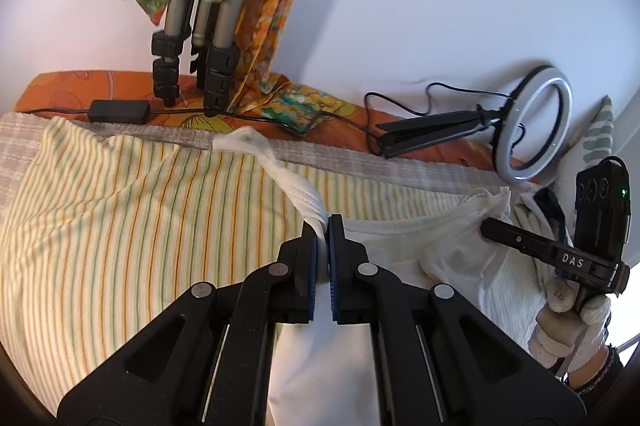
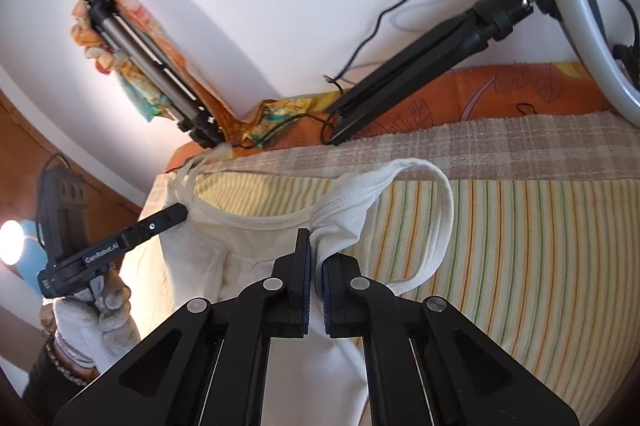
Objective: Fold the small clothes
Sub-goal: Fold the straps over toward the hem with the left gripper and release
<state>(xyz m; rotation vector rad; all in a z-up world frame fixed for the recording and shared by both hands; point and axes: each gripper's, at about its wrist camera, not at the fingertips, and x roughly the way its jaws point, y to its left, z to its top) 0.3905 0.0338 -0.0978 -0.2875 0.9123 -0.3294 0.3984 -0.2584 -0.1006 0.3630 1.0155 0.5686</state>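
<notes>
A white ribbed tank top (image 1: 400, 238) lies on a striped sheet (image 1: 120, 209), with its shoulder end lifted. In the left wrist view my left gripper (image 1: 323, 226) is shut on one twisted white shoulder strap (image 1: 288, 181). Further right, a gloved hand (image 1: 568, 322) holds my right gripper (image 1: 486, 226) at the tank top's other shoulder. In the right wrist view my right gripper (image 2: 316, 244) is shut on the bunched strap (image 2: 348, 214) of the tank top (image 2: 256, 250), whose loop hangs off to the right. My left gripper (image 2: 182, 214) touches the far shoulder, held by a gloved hand (image 2: 92, 322).
A folded tripod (image 1: 200, 53) draped with flowered cloth leans on the white wall. A ring light (image 1: 532, 125) on a small black stand lies on the orange cover (image 1: 80, 85), next to a black power adapter (image 1: 118, 111) and cables. A checked blanket (image 2: 520, 141) borders the sheet.
</notes>
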